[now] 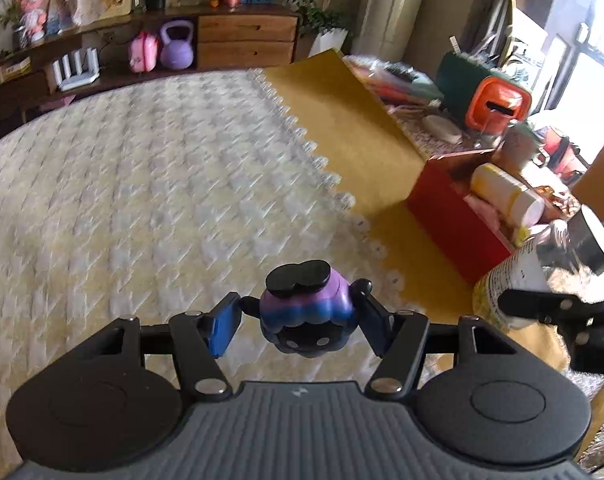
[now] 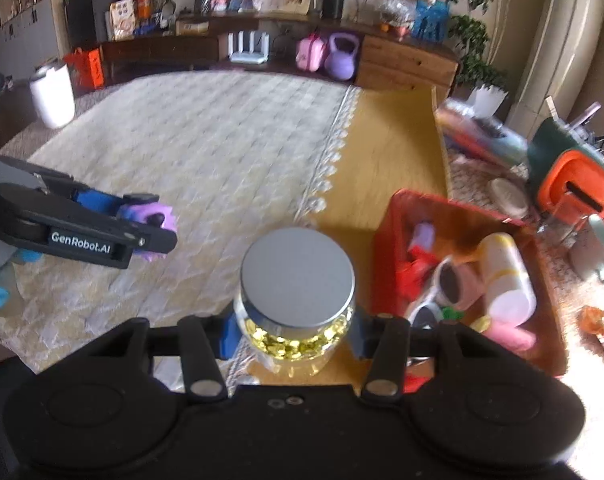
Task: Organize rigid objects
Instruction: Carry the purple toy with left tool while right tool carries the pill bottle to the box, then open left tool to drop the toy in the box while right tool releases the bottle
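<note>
Two grippers are loaded at once, each carrying one hard thing toward the red box (image 2: 386,248). The left gripper (image 1: 298,320), seen well to the left of the box in the right wrist view, is partly closed on a small purple toy figure (image 1: 308,312). Its pads press on the little side arms, which gives a firm hold on an otherwise rounded body. The right gripper (image 2: 294,334) is clamped about halfway on a clear jar (image 2: 296,304) with a grey lid, full of yellow capsules. Its pads sit on the glass just under the lid, probably so the jar hangs upright and cannot slip down. That jar is just left of the box, over the yellow mat (image 2: 386,160) and clear of the table, it seems.

Inside the box already lie a white and yellow bottle (image 2: 506,276), a pink cup (image 2: 458,284) and some smaller pieces, so sorting looks partly done. Free room remains mainly at the box's left end. The jar, being nearer, looks likely to go in first; the figure would follow, coming from over the pale quilted cloth (image 1: 142,184) beyond the mat's left edge.
</note>
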### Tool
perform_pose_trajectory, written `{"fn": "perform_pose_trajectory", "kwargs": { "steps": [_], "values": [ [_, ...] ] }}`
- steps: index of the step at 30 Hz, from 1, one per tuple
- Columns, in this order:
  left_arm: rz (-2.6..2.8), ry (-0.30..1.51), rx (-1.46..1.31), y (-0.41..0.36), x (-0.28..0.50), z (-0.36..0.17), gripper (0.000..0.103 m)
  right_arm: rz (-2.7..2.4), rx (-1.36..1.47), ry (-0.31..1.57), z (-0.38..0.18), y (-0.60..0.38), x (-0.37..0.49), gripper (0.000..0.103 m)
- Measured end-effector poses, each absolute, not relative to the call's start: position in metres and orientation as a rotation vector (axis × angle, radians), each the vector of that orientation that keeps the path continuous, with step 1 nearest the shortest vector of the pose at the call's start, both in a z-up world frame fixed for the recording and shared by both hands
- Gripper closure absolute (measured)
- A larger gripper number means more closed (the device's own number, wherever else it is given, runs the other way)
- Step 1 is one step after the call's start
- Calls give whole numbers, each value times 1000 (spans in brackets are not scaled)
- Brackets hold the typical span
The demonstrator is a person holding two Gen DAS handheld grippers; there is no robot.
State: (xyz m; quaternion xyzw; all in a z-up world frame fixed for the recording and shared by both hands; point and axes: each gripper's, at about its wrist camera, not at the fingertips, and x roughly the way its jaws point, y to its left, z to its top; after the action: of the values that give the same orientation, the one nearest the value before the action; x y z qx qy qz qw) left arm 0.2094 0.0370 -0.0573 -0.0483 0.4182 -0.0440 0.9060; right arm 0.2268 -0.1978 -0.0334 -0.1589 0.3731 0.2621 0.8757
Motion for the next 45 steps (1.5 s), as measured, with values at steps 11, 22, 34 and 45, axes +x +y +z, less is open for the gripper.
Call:
{"fn": "perform_pose_trajectory", "kwargs": {
  "steps": [11, 22, 34, 45],
  "values": [
    [-198, 808, -47, -23, 243, -12, 40, 408, -305, 722, 5, -266, 248, 53],
    [-278, 832, -24, -94, 296, -10, 40, 377, -269, 787, -18, -299, 273, 53],
    [-285, 911, -58, -133, 350, -45, 40, 452, -235, 835, -28, -300, 294, 53],
    [-276, 892, -68, -131, 374, -64, 40, 429, -162, 856, -41, -308, 316, 53]
  ]
}}
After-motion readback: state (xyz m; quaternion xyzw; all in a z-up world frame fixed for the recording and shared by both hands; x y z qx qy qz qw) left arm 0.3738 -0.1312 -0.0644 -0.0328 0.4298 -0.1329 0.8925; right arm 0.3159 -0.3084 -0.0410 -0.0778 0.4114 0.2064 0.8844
